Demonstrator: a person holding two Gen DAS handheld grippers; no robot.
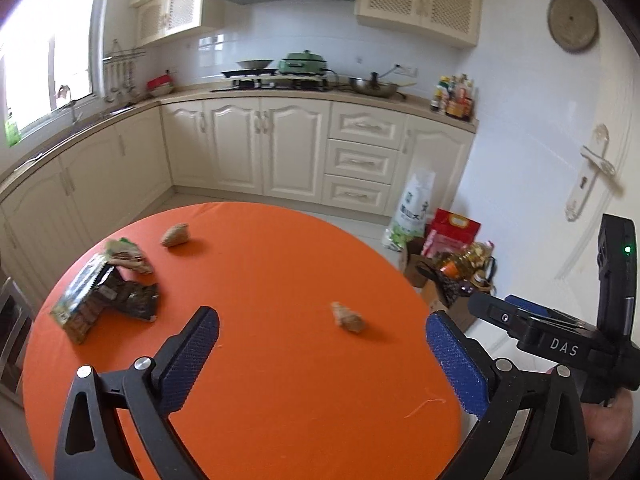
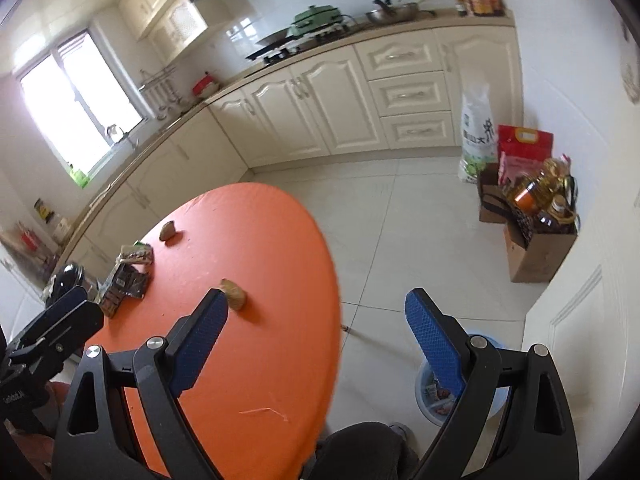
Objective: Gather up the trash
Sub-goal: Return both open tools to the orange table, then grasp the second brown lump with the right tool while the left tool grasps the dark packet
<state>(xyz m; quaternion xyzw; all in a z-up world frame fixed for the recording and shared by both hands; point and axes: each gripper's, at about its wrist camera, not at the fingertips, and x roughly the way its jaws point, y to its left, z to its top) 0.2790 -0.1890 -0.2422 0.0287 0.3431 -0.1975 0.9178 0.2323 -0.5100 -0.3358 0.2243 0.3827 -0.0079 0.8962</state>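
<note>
Cream kitchen cabinets (image 1: 260, 148) frame the scene. Over the round orange counter (image 1: 260, 380), the left claw (image 1: 322, 338) is released, blue pads spread wide with nothing between them. The right claw (image 2: 316, 326) is also released and empty, one pad over the counter's edge, the other above a blue trash bin (image 2: 492, 396) on the floor. A brown crumpled wad (image 1: 349, 319) lies on the counter just beyond the left claw; farther left sit torn snack wrappers (image 1: 104, 288), and behind them another wad (image 1: 175, 235).
</note>
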